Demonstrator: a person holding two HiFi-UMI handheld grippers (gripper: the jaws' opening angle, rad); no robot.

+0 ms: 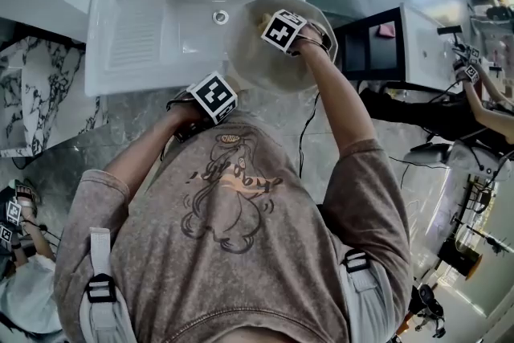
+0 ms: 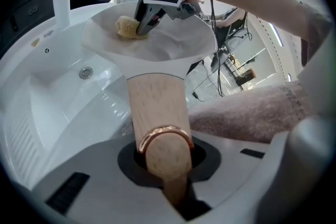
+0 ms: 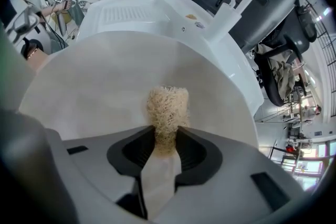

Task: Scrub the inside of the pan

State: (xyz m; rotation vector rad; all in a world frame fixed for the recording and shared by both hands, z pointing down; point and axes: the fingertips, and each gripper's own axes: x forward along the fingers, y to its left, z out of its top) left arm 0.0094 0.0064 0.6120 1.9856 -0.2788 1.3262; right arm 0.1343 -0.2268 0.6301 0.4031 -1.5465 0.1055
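A white pan [image 1: 269, 56] is held over the right side of the sink, tilted. Its wooden handle [image 2: 157, 113] with a copper ring runs straight into my left gripper [image 2: 165, 165], which is shut on it. My right gripper [image 3: 165, 136] is shut on a beige mesh scrubber [image 3: 167, 110], and the scrubber's tip presses against the pan's pale inner surface [image 3: 105, 81]. In the left gripper view the scrubber [image 2: 128, 27] and right gripper [image 2: 148, 21] sit at the far side of the pan bowl [image 2: 173, 42]. In the head view the right gripper [image 1: 283, 30] is inside the pan.
The white sink [image 1: 152, 28] has a drain [image 1: 220, 16], a ribbed drainboard at left and a white faucet [image 3: 231, 10] at the back. A black shelf unit [image 1: 373, 48] stands to the right. Other people work at desks around the room.
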